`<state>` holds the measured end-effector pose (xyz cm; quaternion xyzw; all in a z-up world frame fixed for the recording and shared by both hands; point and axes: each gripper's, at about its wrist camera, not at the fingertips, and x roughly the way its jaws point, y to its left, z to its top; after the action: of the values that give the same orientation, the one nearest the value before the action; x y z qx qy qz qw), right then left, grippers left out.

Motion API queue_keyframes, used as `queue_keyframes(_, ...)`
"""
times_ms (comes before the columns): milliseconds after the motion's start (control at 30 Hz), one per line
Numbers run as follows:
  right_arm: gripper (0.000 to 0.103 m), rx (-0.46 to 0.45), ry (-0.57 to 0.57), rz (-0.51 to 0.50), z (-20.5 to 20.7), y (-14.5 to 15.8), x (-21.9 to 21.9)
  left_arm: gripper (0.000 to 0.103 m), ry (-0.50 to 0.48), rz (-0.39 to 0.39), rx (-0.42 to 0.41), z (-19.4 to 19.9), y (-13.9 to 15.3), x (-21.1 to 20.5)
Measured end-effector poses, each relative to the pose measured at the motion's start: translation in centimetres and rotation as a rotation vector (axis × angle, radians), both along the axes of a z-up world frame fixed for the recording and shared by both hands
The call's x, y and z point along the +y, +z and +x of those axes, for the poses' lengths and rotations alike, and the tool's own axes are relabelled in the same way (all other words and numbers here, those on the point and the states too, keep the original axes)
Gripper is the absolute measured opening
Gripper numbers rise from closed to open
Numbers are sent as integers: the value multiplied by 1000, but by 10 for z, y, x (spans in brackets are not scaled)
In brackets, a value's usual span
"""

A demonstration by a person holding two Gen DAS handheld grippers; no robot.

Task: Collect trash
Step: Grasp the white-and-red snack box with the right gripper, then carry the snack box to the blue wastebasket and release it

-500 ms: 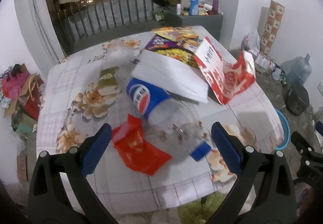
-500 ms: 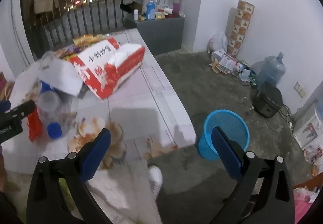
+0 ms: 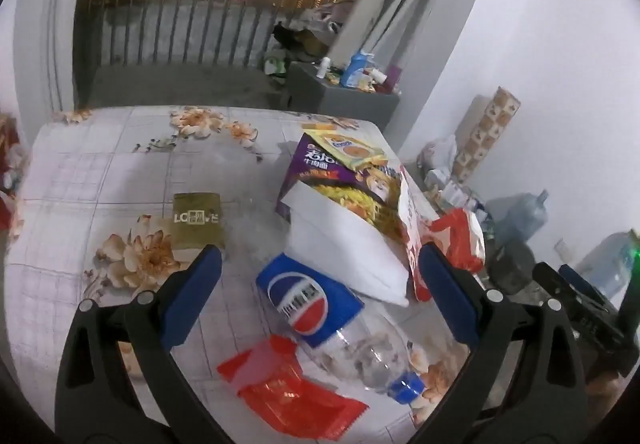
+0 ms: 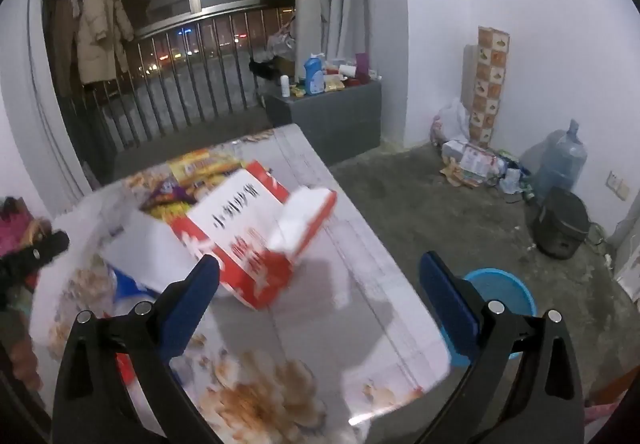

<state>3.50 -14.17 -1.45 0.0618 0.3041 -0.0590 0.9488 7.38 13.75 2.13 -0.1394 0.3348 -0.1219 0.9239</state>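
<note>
Your left gripper (image 3: 320, 296) stands wide and empty directly over the plastic bottle (image 3: 340, 328), which lies on the table (image 3: 100, 180), long axis from 11 to 5 o'clock, cap toward 5. Your right gripper (image 4: 320, 296), also wide and empty, sits farther off; the bottle lies at its 9 o'clock.

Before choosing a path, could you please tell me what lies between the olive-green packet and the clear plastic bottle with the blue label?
In the left wrist view, only bare floral tablecloth separates the olive-green packet from the clear plastic bottle.
</note>
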Motion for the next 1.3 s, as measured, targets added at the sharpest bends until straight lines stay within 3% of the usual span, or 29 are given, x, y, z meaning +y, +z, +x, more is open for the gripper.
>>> queue_keyframes(233,97,46,-19,87,40,-5,2,94,-100,-8,19,27,-7,6)
queue_keyframes(300,97,73,-19,120,53,-10,2,75,-136,7,29,34,-12,1)
queue_keyframes(400,97,115,-14,177,66,-16,0,59,-171,26,74,45,-22,-5)
queue_keyframes(567,93,151,-15,233,85,-27,-1,47,-195,110,136,58,-40,-18)
queue_keyframes(767,75,209,-21,311,99,-44,-6,27,-175,221,118,57,-43,-24)
queue_keyframes(867,61,223,-19,356,99,-49,-9,12,-174,251,119,59,-44,-24)
queue_keyframes(1000,38,223,-24,402,93,-50,-14,1,-170,258,112,58,-43,-23)
queue_keyframes(1100,28,213,-30,417,88,-49,-19,0,-168,257,85,55,-39,-24)
queue_keyframes(1300,24,168,-42,431,74,-43,-30,0,-193,220,15,44,-18,-30)
